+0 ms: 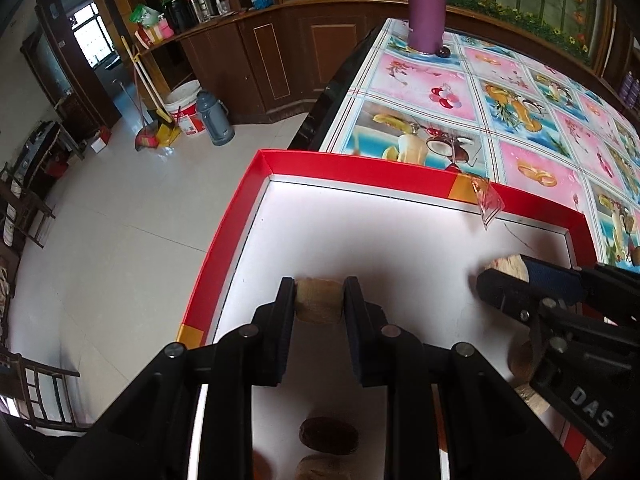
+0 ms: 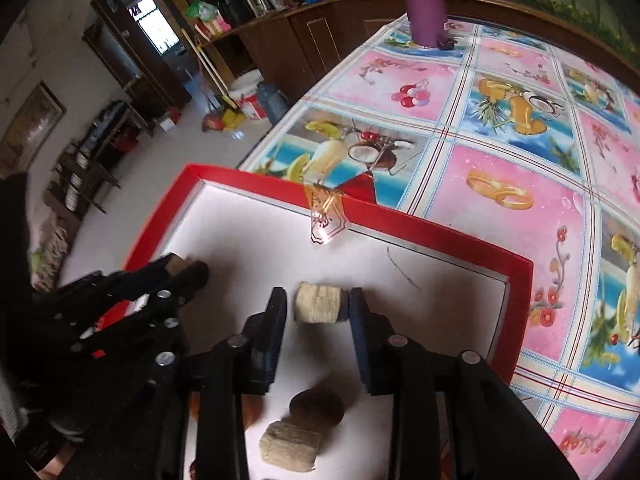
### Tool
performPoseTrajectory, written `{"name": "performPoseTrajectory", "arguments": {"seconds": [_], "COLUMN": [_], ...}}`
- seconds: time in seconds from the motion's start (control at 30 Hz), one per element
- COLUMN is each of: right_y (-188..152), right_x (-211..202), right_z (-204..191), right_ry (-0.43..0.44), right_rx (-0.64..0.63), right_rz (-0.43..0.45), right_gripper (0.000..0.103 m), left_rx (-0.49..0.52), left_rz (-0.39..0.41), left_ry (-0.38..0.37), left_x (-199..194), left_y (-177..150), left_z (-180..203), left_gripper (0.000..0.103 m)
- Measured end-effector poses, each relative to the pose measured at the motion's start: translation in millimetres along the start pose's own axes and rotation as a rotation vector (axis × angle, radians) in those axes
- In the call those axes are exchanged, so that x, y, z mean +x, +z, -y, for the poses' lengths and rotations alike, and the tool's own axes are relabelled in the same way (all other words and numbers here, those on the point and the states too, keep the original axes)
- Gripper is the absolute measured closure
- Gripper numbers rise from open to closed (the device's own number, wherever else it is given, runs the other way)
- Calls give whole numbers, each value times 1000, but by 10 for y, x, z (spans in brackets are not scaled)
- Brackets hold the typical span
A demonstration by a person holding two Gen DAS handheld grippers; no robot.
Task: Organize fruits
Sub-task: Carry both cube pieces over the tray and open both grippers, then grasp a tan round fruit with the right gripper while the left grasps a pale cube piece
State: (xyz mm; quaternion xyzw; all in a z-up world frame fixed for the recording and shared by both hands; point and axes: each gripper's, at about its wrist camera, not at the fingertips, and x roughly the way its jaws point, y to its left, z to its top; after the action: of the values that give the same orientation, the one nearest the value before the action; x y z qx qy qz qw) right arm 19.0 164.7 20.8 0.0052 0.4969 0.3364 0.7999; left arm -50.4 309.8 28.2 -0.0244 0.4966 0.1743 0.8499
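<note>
A: How will that pale tan fruit piece handle?

B: Light and fairly firm, I'd judge, with a rough fibrous skin that shouldn't slip. Its short sides suit the pads. It's a stubby, barrel-like chunk lying in the red-rimmed tray, toward the tray's far right corner.

A: Is it held?

B: Not quite. The right hand-held gripper is slightly open around it, one pad touching, a gap on the other side. The left hand-held gripper pinches a browner piece near the tray's left edge, on the table.
</note>
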Motion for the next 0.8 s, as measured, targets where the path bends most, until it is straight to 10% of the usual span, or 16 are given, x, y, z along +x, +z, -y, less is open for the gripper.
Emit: {"name": "performPoseTrajectory", "arguments": {"seconds": [0.2, 0.5, 0.8], "right_y": [-42, -457, -568], "right_x": [-586, -1283, -1161], "right_z": [168, 1486, 2016], "right_ry": [23, -254, -279], "right_rx": [-34, 11, 81], "right_rz": [169, 241, 186], "right_gripper": [66, 64, 64], "left_rx": [-2, 46, 105], "left_rz": [67, 218, 223], "left_ry": [38, -47, -121], "left_x": [-231, -821, -967], "left_y": [-9, 46, 80], "left_z": [100, 473, 1060], "left_gripper": [42, 41, 41]}}
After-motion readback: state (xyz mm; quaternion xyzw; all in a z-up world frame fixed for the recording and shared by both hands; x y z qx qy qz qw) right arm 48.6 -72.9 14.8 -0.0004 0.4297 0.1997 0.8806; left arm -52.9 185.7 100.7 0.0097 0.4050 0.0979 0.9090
